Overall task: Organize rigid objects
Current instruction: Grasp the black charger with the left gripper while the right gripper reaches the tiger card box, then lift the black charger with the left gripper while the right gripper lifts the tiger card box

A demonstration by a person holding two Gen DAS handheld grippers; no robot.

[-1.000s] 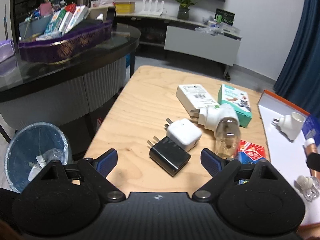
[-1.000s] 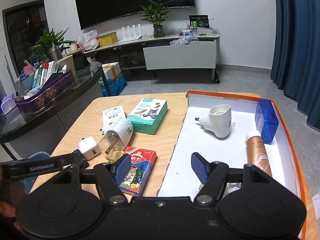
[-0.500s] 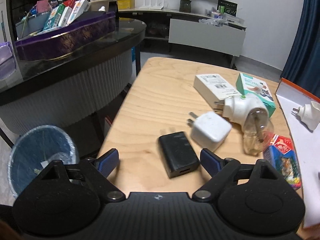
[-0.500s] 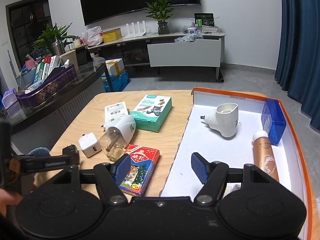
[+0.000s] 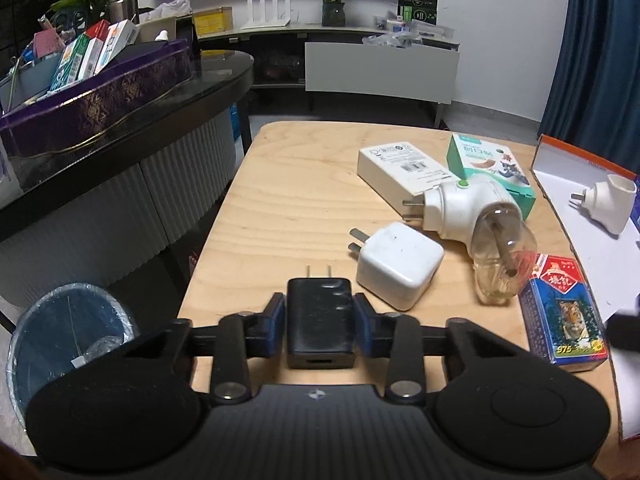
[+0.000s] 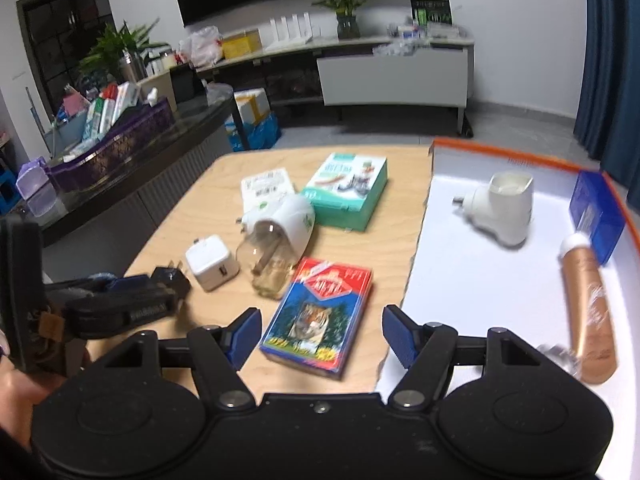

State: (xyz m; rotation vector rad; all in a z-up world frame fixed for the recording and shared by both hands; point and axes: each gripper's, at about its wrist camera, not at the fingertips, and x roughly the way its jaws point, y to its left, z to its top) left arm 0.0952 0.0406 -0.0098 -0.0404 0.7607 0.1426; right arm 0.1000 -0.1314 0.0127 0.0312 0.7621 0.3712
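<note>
Left gripper (image 5: pixel 320 322) has just closed, blue pads pressed on both sides of the black charger (image 5: pixel 320 322), prongs pointing away from the camera, near the front edge of the wooden table (image 5: pixel 288 184); can't tell if the charger is lifted or resting on the wood. Right gripper (image 6: pixel 320 334) jaws spread wide, nothing between the pads, hovering over the table with the playing card box (image 6: pixel 318 314) lying flat just beyond and between its fingers. White charger (image 5: pixel 398 264) sits just right of the black one, prongs pointing left and away. Beside it, a white plug-in vaporizer with a clear bottle (image 5: pixel 476 226) lies on its side, bottle end near the card box. Behind it, a flat white box (image 5: pixel 400 168) and a teal box (image 5: pixel 488 164), the two touching or nearly so. To the right, an orange-rimmed white tray (image 6: pixel 516 160) holds a second white plug-in unit (image 6: pixel 504 208), a blue box (image 6: pixel 596 214) against the far right wall, and a copper-coloured bottle (image 6: pixel 588 308) lying on its side near the blue box. In the right wrist view, the left gripper shows at the left edge pinching the black charger, with part of a hand at the lower left corner. Blue waste bin (image 5: pixel 64 336) on the floor left of the table.
</note>
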